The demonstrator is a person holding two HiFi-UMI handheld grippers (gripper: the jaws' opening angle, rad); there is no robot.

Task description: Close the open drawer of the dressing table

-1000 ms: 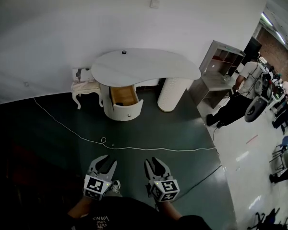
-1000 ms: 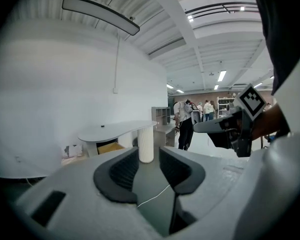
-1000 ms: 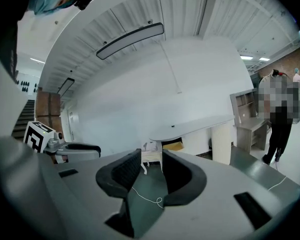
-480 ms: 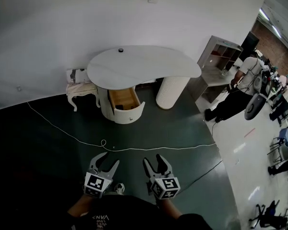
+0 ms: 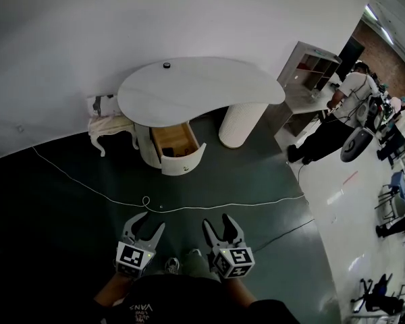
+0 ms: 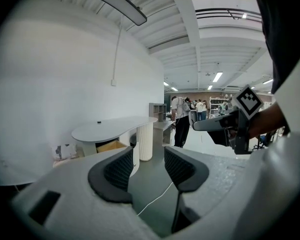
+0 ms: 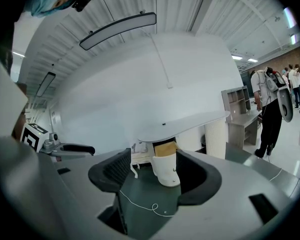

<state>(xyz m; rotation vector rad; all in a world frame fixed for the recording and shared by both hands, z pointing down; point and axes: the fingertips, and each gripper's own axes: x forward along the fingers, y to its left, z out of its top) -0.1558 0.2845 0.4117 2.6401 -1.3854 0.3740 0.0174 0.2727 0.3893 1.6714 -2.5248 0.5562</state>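
The white dressing table (image 5: 196,86) stands against the curved wall, its wooden-lined drawer (image 5: 177,147) pulled out toward me, with a rounded white front. Both grippers hover over the dark floor well short of it. My left gripper (image 5: 146,223) is open with nothing between its fingers; in the left gripper view (image 6: 149,156) the table (image 6: 110,128) lies ahead to the left. My right gripper (image 5: 217,221) is opening its jaws, also empty. In the right gripper view (image 7: 152,164) the drawer (image 7: 165,166) shows between the pads, far off.
A white cable (image 5: 148,204) snakes across the floor between me and the table. A small white stool (image 5: 111,123) sits left of the table, whose fluted column leg (image 5: 241,123) stands to the right. Further right are a grey shelf unit (image 5: 310,69) and a standing person (image 5: 337,113).
Both grippers have opened from half-shut to wide. I have moved forward, so the table and cable sit closer and lower in the head view.
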